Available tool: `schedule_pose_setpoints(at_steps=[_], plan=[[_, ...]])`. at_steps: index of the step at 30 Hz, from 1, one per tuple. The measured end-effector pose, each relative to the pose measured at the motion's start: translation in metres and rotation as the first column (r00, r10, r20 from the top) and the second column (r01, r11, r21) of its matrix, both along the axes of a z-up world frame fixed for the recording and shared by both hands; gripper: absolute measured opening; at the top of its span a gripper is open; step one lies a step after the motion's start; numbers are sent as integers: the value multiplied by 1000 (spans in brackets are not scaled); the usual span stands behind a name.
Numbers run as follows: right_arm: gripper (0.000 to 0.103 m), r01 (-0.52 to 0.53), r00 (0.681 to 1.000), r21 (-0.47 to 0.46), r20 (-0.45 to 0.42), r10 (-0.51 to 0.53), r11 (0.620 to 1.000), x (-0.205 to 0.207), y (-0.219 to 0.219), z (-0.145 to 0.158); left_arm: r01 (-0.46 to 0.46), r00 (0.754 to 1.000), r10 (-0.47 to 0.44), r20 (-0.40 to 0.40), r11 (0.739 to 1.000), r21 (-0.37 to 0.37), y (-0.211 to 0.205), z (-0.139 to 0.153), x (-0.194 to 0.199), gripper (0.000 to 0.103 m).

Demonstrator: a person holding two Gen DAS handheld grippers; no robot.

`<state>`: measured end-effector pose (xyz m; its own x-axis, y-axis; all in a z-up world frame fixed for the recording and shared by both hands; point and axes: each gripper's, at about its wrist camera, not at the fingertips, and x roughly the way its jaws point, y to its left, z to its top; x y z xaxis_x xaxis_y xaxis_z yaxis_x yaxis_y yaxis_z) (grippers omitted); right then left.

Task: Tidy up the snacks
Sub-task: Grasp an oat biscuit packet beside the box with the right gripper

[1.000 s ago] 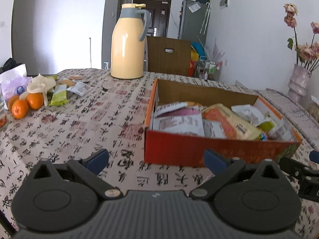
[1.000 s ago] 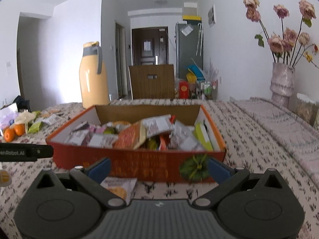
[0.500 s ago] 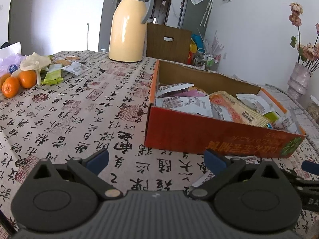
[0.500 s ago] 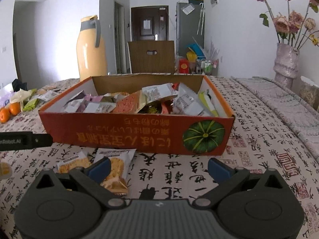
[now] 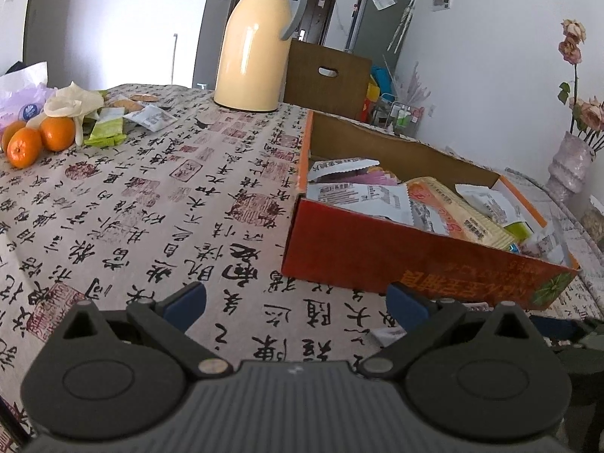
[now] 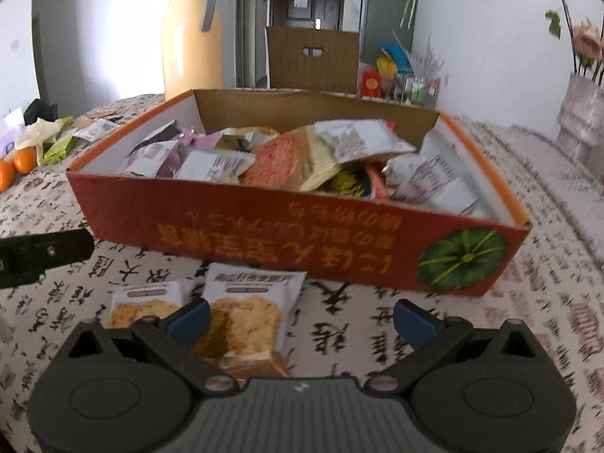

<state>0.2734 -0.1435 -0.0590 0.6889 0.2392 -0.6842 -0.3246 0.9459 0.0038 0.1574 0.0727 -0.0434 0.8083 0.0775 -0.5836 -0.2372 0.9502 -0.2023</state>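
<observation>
Beside red box (image 6: pixel 287 238), both grippers, left (image 5: pixel 296 307) & right (image 6: pixel 302 319), gape wide, empty.

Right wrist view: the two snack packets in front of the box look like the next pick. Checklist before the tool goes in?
1. Right tool open: ok, jaws wide, nothing held.
2. Larger packet lined up: not ok, it sits by the left finger, off centre.
3. Smaller packet apart from it: cannot tell, edges close.
4. Box has room: ok, though crowded.
5. Left tool out of the way: ok, open over bare tablecloth.
</observation>
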Motion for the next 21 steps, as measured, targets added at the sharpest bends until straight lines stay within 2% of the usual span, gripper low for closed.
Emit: schedule_pose_setpoints(at_steps=[8, 10, 12, 13, 15, 21], plan=[[102, 14, 1000, -8, -5, -14, 1000, -7, 13, -5, 0, 1000, -1, -14, 1000, -17, 2, -2, 1, 103], [96, 15, 1000, 8, -5, -15, 1000, -7, 12, -4, 4, 1000, -4, -16, 1000, -20, 2, -2, 2, 103], [81, 2, 1000, 28, -3, -2, 1000, -8, 11, -2, 6, 1000, -6, -16, 1000, -22, 2, -3, 2, 103], [78, -7, 1000, 29, 1, 7, 1000, -10, 11, -1, 6, 1000, -7, -16, 1000, -22, 2, -3, 2, 103], [58, -27, 1000, 40, 7, 27, 999, -12, 11, 0, 7, 1000, -7, -18, 1000, -21, 2, -3, 2, 103], [45, -41, 999, 61, 22, 39, 997, -20, 7, 2, 10, 1000, -10, -23, 1000, -16, 1, -4, 3, 103]])
